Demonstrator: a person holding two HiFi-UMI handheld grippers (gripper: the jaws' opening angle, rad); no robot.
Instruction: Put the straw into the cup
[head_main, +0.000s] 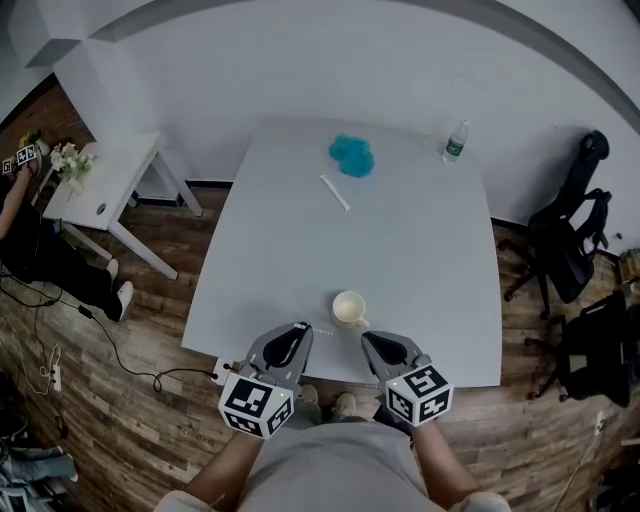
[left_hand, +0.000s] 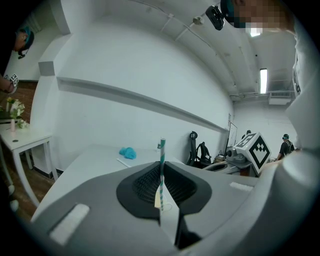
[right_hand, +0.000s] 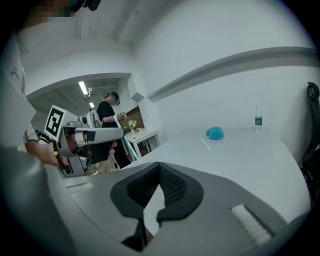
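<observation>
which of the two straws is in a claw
The teal-striped straw, pinched upright in the left claw; the plain white one lies loose on the far side of the table.

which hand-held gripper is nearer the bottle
Right. The right hand-held gripper is at the table's near edge, on the bottle's side; the left hand-held gripper, shut on a straw, sits farther left.

Blue cloth (head_main: 352, 155) & water bottle (head_main: 456, 141) at far end of white table (head_main: 400, 250); black chair (head_main: 570, 235) rt.
</observation>
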